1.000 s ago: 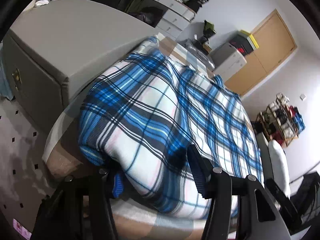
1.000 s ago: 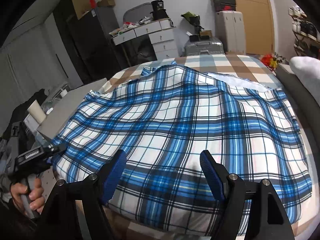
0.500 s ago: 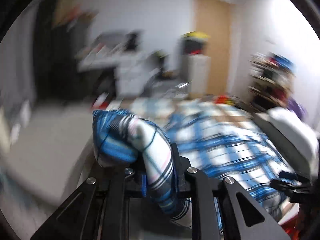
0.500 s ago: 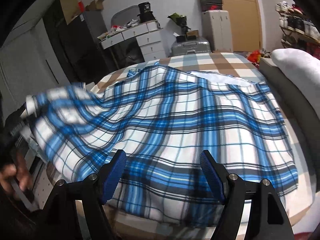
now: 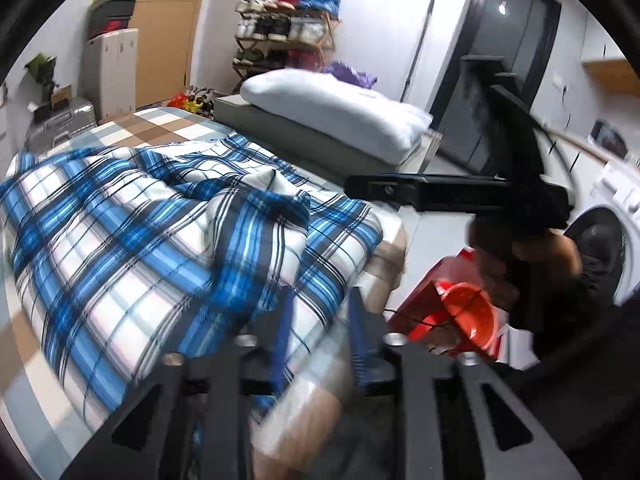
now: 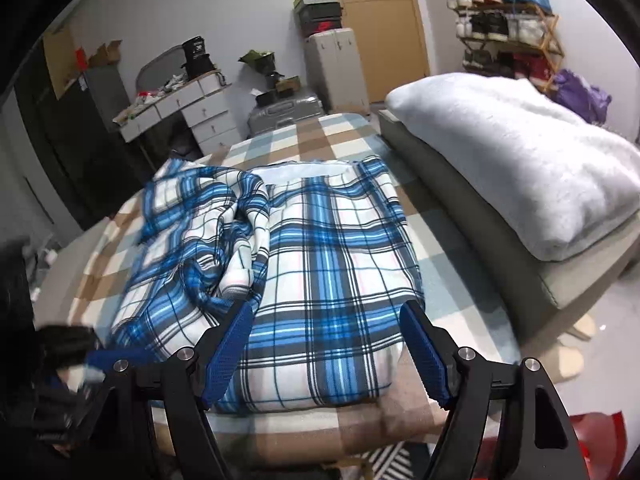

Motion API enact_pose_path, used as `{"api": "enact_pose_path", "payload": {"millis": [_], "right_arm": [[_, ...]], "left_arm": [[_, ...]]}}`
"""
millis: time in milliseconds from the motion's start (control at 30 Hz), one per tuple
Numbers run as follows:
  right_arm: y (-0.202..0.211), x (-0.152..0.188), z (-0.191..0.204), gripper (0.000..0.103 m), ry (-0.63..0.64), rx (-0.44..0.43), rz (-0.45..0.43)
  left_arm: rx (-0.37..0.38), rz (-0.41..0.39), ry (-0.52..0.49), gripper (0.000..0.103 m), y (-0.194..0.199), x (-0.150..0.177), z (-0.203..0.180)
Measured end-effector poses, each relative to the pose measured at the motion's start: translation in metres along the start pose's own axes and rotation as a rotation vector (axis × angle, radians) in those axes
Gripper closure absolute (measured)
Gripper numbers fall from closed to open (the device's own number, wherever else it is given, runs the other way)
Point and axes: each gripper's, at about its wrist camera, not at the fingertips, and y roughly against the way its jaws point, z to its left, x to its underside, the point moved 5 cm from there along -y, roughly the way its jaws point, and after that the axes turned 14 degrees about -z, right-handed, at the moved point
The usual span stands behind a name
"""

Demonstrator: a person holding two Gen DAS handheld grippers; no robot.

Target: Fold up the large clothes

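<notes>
Blue plaid garment [image 6: 328, 264] now lies half-folded on the bed [image 6: 440, 232]; left gripper [image 5: 320, 332] fingers opening, released; right gripper [image 6: 328, 348] spread, empty.

Both fisheye views are evenly lit by soft indoor light, strong bending and black vignetting are seen at the edges, and motion blur is noticed toward 6 o'clock in the left view.

Home bedroom; bed [image 6: 304, 136], pillow [image 6: 520, 152], shoe rack [image 6: 508, 28], dresser [image 6: 188, 108], wooden door [image 6: 380, 20]
</notes>
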Motion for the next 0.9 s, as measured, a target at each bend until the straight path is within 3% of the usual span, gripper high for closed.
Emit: {"api": "enact_pose_path", "payload": {"millis": [67,167,300,333,433,500,567,633,700,800,900], "right_arm": [[-0.010,-0.011,0.005,0.027,-0.075,-0.105,0.002],[-0.034,-0.019,0.019,0.027,-0.186,-0.238,0.057],[-0.079,-0.009,0.043,0.027,-0.194,-0.277,0.181],[-0.088,-0.004,0.049,0.032,-0.184,-0.268,0.207],[-0.097,-0.001,0.070,0.100,-0.110,-0.239,0.236],[-0.067,-0.019,0.092,0.100,-0.023,-0.278,0.113],[-0.026,-0.039,0.106,0.101,-0.035,-0.376,-0.005],[0.000,-0.040,0.104,0.101,-0.036,-0.379,-0.056],[-0.002,-0.015,0.085,0.101,-0.029,-0.289,-0.003],[-0.037,0.038,0.053,0.098,-0.020,-0.103,0.200],[-0.040,0.038,0.051,0.090,-0.031,-0.111,0.216]], "left_arm": [[-0.054,-0.066,0.047,0.052,0.025,-0.004,0.009],[-0.141,-0.132,0.123,0.052,0.048,-0.012,0.031],[-0.272,-0.192,0.263,0.052,0.068,-0.008,0.068],[-0.297,-0.192,0.291,0.052,0.070,-0.004,0.074],[-0.347,-0.197,0.363,0.052,0.076,0.003,0.092],[-0.369,-0.208,0.377,0.052,0.083,0.004,0.100],[-0.385,-0.225,0.383,0.052,0.086,0.001,0.103],[-0.393,-0.236,0.387,0.052,0.087,-0.001,0.106],[-0.397,-0.232,0.389,0.052,0.082,0.000,0.110],[-0.377,-0.212,0.399,0.052,0.072,0.004,0.111],[-0.327,-0.153,0.380,0.052,0.057,0.007,0.099]]}}
